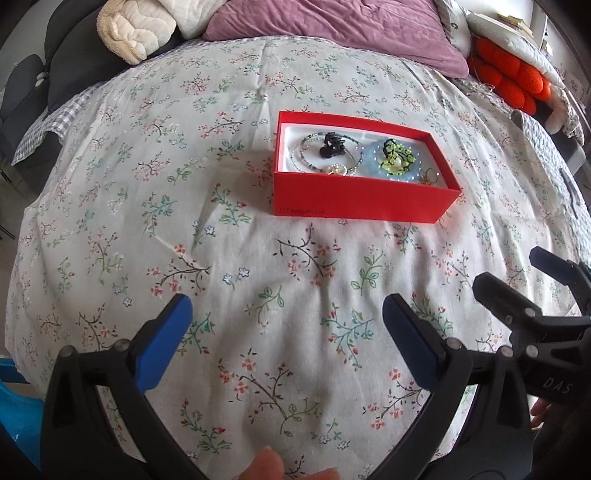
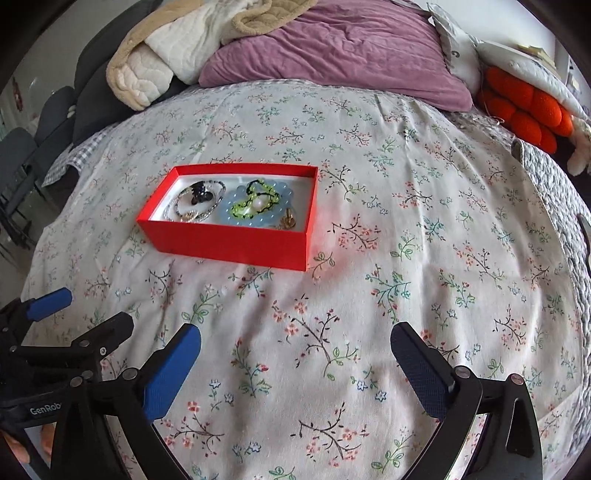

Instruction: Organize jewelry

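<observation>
A red open box (image 1: 354,201) (image 2: 229,245) rests on the floral bedspread. Inside lie a black hair claw (image 1: 331,145) (image 2: 201,194) on beaded bracelets (image 1: 303,155) (image 2: 181,206), a green and black beaded piece (image 1: 397,157) (image 2: 255,205) on a pale blue ring of beads, and a small gold piece (image 1: 428,177) (image 2: 288,221). My left gripper (image 1: 287,306) hovers open over bare cloth, nearer than the box, nothing between its blue pads. My right gripper (image 2: 295,336) is open too, nearer than the box and to its right. Each gripper shows at the edge of the other's view.
A purple pillow (image 1: 332,29) (image 2: 340,44), cream quilted blanket (image 1: 133,26) (image 2: 155,62) and orange knotted cushion (image 1: 513,77) (image 2: 524,107) lie at the head of the bed. Dark chairs (image 2: 33,144) stand off the left edge. A fingertip (image 1: 264,467) shows at the bottom.
</observation>
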### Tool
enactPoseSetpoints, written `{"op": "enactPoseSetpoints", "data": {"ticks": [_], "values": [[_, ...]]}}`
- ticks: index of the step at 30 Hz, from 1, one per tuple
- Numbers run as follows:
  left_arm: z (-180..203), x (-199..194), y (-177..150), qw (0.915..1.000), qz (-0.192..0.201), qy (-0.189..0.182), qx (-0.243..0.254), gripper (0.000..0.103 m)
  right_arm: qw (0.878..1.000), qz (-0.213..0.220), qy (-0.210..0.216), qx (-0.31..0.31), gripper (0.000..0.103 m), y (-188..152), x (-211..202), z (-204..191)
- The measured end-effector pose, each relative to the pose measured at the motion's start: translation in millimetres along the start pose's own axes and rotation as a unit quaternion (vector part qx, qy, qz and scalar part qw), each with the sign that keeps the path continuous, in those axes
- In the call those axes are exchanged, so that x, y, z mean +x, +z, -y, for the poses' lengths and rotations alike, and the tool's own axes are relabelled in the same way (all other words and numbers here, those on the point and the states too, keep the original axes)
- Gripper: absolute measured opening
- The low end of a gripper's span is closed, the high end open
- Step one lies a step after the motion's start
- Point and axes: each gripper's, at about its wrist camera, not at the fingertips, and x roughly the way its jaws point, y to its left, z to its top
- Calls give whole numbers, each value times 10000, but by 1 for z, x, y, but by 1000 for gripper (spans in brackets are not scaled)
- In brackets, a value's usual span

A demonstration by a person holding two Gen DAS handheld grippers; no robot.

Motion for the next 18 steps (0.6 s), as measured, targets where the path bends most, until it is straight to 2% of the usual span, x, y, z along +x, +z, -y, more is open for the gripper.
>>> {"op": "enactPoseSetpoints", "data": {"ticks": [18], "values": [[2,7,-2,9999,-125,45,13,102,9998,-108,-156,91,103,0,11,5]]}}
